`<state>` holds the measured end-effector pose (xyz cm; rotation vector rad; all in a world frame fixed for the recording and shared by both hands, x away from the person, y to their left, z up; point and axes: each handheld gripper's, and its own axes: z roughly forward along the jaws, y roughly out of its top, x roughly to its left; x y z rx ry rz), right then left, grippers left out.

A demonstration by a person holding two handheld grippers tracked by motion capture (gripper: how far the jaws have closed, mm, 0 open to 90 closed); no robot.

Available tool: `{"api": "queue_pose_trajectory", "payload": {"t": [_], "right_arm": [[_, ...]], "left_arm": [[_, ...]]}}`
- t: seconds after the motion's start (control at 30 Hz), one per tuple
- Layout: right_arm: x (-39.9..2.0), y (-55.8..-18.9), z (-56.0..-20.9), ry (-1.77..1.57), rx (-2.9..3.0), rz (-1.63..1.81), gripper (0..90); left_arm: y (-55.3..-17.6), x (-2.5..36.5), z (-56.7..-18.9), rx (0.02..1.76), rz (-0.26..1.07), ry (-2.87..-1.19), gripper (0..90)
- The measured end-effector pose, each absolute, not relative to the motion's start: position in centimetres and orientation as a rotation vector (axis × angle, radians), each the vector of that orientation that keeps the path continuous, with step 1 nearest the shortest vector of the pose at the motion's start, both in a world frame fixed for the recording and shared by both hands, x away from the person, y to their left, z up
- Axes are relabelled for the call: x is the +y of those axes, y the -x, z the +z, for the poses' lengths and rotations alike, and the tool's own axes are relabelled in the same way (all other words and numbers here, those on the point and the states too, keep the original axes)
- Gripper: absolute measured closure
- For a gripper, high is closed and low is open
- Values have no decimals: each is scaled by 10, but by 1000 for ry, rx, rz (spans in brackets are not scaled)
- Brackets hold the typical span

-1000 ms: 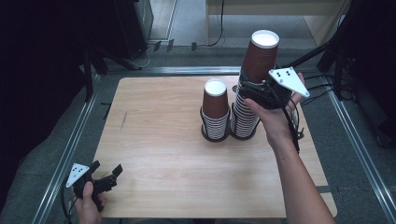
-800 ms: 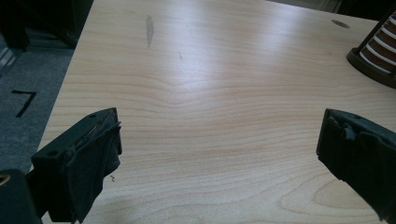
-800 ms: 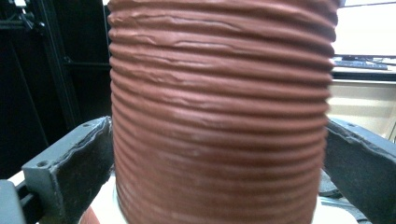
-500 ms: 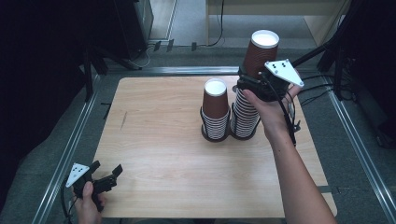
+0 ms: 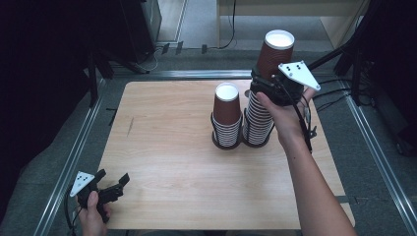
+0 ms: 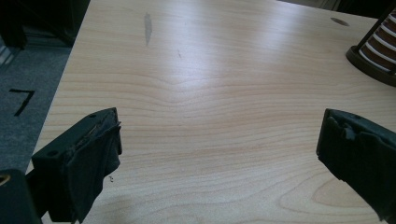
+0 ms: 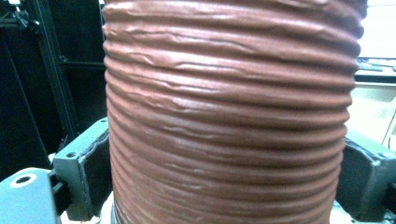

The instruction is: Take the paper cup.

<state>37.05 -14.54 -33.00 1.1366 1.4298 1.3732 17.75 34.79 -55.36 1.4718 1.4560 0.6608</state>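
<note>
Two stacks of upturned brown ribbed paper cups stand on the wooden table (image 5: 167, 147): a short stack (image 5: 227, 115) and, to its right, a tall stack (image 5: 258, 120). The tall stack's top cup (image 5: 273, 51) sits loosely raised above the rest. My right gripper (image 5: 268, 83) reaches level at this cup from the right. Its jaws have just been closing, and the cup (image 7: 229, 116) is between them, with both pads (image 7: 91, 163) against its ribbed wall. My left gripper (image 5: 115, 184) rests open at the table's near left corner, with bare wood between its fingers (image 6: 88, 154).
The short stack's dark base ring (image 6: 373, 56) shows at the far right of the left gripper view. A metal rail (image 5: 74, 157) frames the table. Dark stands and cables lie on the floor behind it.
The right gripper has shifted slightly onto the tall stack's top cup and its jaws have closed around it. The left hand has stayed put.
</note>
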Motion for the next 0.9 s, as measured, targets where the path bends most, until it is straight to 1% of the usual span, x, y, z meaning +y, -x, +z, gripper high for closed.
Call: {"api": "queue_pose_trajectory", "payload": {"t": [0.9], "right_arm": [[-139,-369,-295,-1015,1305,1417,105]], "left_arm": [[-178,348,-554,1460,655,-1469,4]]}}
